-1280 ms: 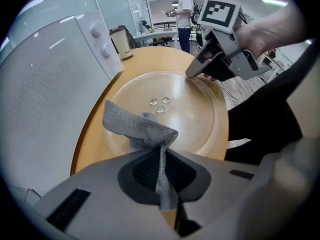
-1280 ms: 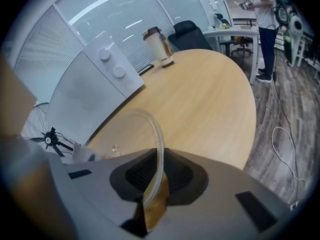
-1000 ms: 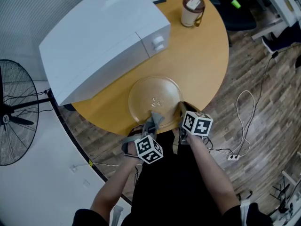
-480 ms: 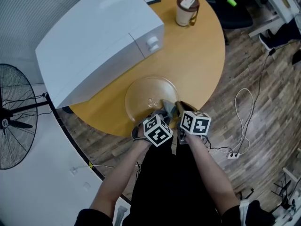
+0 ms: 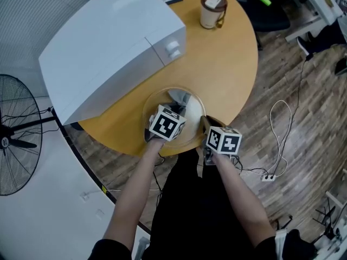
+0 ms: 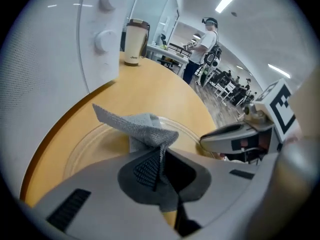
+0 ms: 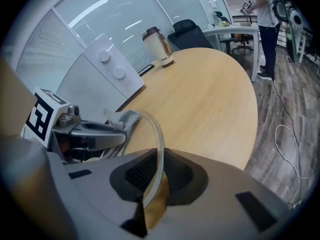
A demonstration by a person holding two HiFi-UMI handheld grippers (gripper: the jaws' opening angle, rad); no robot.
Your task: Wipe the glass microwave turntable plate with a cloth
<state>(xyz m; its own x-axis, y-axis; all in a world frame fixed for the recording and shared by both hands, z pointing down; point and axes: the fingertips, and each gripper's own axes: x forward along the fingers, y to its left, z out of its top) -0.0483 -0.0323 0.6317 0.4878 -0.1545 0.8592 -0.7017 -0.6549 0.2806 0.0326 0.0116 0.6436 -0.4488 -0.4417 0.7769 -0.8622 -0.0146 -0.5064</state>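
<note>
The clear glass turntable plate [image 5: 191,125] lies on the round wooden table [image 5: 227,64] at its near edge. My left gripper [image 5: 173,108] is over the plate's middle, shut on a grey cloth [image 5: 179,98] that drapes onto the glass on the far side. In the left gripper view the cloth [image 6: 142,129] is pinched between the jaws and folds down onto the plate [image 6: 92,140]. My right gripper [image 5: 205,125] is shut on the plate's near right rim; the right gripper view shows the glass edge [image 7: 159,134] running between its jaws.
A white microwave [image 5: 108,42] fills the table's left half, just behind the plate. A lidded cup [image 5: 212,10] stands at the far side. A fan [image 5: 16,140] is on the floor at left, cables [image 5: 282,145] at right.
My left gripper has swept the cloth from the plate's near edge across to its middle and far side, rolling as it went. The right gripper has kept still on the rim.
</note>
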